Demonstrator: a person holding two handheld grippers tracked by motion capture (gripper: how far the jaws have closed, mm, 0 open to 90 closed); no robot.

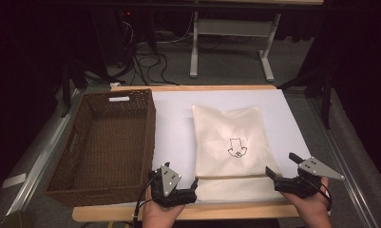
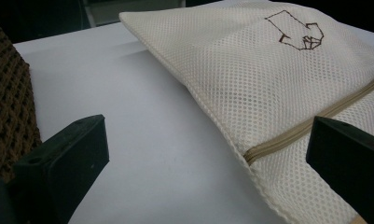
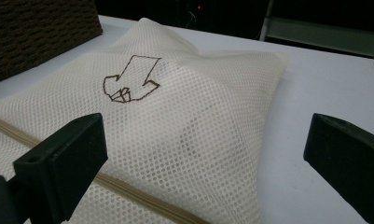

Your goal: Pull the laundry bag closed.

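Jaws of both grippers stand spread wide, with nothing pinched between them.

Item, far left: a brown woven basket point(image 1: 102, 147), rectangular, with a slot handle in its near-left wall and a white tag on its far rim. It sits on the left part of the table, its right wall along the edge of the white sheet point(image 1: 171, 123) that covers the tabletop. Its weave also shows at the left edge of the left gripper view point(image 2: 7, 107) and in the upper left corner of the right gripper view point(image 3: 40, 28).

Item, left of centre: the left gripper point(image 1: 175, 187), held in a hand point(image 1: 159, 213) at the near table edge, just right of the basket's near corner. Its right jaw lies beside the near left corner of the bag; in the left gripper view that jaw stands over the mesh next to the zip end, the other over bare sheet.

Item, centre: a cream mesh laundry bag point(image 1: 231, 142), lying flat on the white sheet, slightly puffed, near the basket but apart from it. A brown outline emblem point(image 1: 236, 147) is stitched on its top face. A tan zip point(image 2: 310, 123) runs across its near end.

Item, right: the right gripper point(image 1: 283, 165), held in a hand point(image 1: 311, 204) at the bag's near right corner. In the right gripper view one jaw stands over the mesh near the zip point(image 3: 142, 198), the other over bare sheet.
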